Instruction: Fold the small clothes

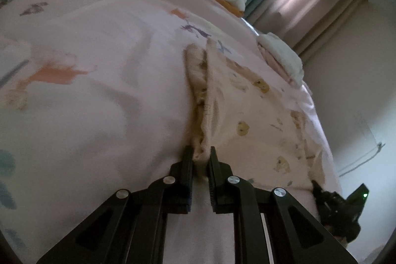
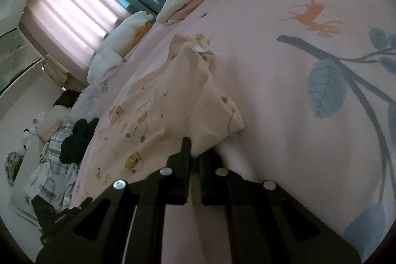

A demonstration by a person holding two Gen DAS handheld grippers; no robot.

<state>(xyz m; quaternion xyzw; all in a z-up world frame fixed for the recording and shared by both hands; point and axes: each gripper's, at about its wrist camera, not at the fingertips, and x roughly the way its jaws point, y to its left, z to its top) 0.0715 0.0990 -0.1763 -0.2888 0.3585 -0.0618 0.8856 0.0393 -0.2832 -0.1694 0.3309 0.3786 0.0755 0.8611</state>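
While the small cream cotton garment printed with yellow cartoon animals lies on the pink bedspread with deer and leaf prints, the left claw pinches its doubled edge and the right claw pinches a corner beside its sleeve. It looks light, soft and floppy, best held at hems and corners. Printed lettering on it is too small to read.
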